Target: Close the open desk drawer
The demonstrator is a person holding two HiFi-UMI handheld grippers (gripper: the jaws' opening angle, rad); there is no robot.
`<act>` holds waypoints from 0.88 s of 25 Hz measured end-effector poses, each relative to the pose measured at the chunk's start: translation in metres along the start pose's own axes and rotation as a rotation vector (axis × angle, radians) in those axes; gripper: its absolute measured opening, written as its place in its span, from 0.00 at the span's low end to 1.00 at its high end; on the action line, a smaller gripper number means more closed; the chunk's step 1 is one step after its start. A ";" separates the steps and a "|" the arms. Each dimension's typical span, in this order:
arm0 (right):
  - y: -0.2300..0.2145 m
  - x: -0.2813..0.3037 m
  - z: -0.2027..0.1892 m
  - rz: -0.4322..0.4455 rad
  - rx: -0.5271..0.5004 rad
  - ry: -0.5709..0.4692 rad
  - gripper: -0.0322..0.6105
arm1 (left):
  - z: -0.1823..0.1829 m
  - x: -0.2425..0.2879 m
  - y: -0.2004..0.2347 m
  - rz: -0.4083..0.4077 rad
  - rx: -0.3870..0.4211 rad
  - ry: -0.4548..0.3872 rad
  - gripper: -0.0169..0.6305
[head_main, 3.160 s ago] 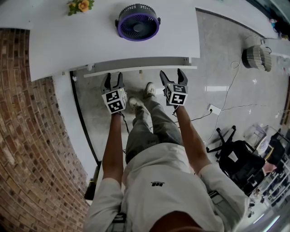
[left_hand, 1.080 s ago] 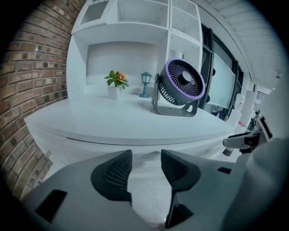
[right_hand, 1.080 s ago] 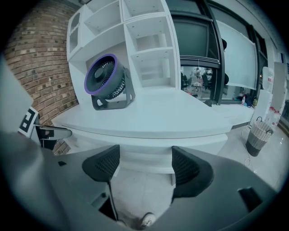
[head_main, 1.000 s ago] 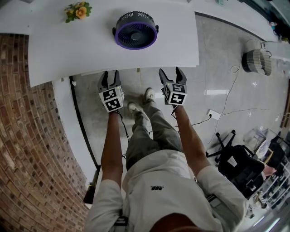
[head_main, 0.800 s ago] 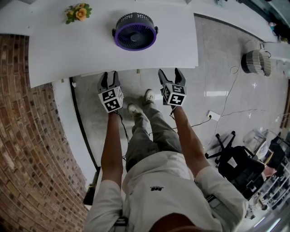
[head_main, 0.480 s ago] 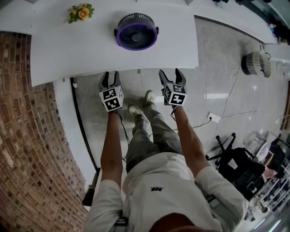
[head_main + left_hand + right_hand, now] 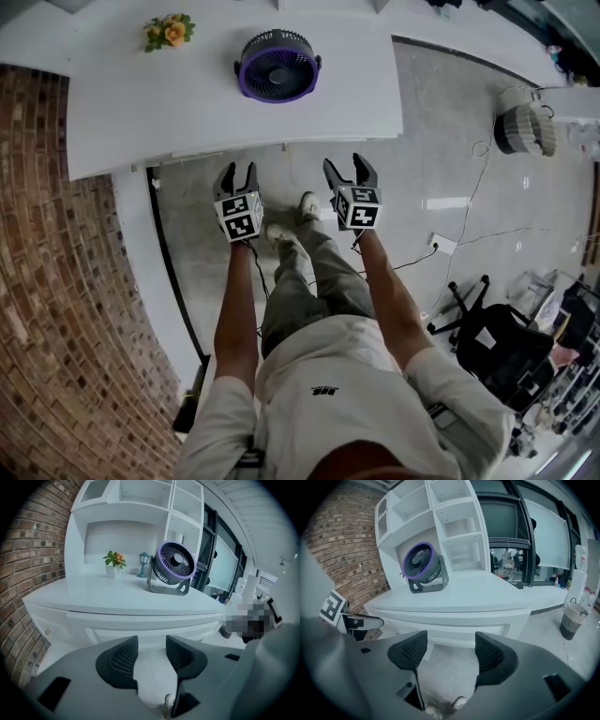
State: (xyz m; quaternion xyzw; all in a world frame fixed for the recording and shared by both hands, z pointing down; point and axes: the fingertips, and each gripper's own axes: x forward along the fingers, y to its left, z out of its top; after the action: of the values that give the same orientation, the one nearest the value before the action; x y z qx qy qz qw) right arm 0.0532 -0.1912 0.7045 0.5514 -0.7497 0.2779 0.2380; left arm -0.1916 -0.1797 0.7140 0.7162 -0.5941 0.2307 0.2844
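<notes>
A brick wall [image 7: 56,281] fills the left of the frame and a white table [image 7: 169,103] the top, with flowers [image 7: 167,31] at upper left and a purple fan [image 7: 277,66] at top centre. The drawer [image 7: 225,151] sits pushed in under the table's near edge. Just below it, the left hand-held gripper [image 7: 236,170] stands narrowly apart, its jaws just opening, with nothing between them. Right of it, the right hand-held gripper [image 7: 346,165] gapes wider, its jaws just closing, also empty.

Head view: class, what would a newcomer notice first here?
The purple fan on the white desk, top centre, stands out first. Next, the brick wall curving down the left side. Before the desk edge, the left claw, jaws just opening, and right claw, jaws just closing, are both empty.
</notes>
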 end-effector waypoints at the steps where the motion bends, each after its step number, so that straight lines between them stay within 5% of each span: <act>1: 0.004 -0.006 -0.004 0.006 0.001 0.003 0.54 | -0.005 -0.006 -0.006 -0.012 -0.002 0.009 0.34; 7: 0.043 -0.062 -0.002 0.077 -0.022 -0.029 0.54 | -0.009 -0.051 -0.042 -0.080 -0.008 -0.015 0.34; 14: 0.092 -0.134 0.014 0.150 -0.103 -0.090 0.50 | 0.012 -0.120 -0.081 -0.178 0.084 -0.111 0.34; 22: 0.130 -0.197 0.028 0.180 -0.169 -0.139 0.50 | 0.009 -0.194 -0.089 -0.232 0.117 -0.171 0.33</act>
State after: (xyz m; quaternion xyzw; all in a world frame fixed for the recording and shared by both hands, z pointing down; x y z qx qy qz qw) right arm -0.0184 -0.0426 0.5338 0.4779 -0.8315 0.1953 0.2053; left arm -0.1410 -0.0340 0.5661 0.8125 -0.5149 0.1684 0.2152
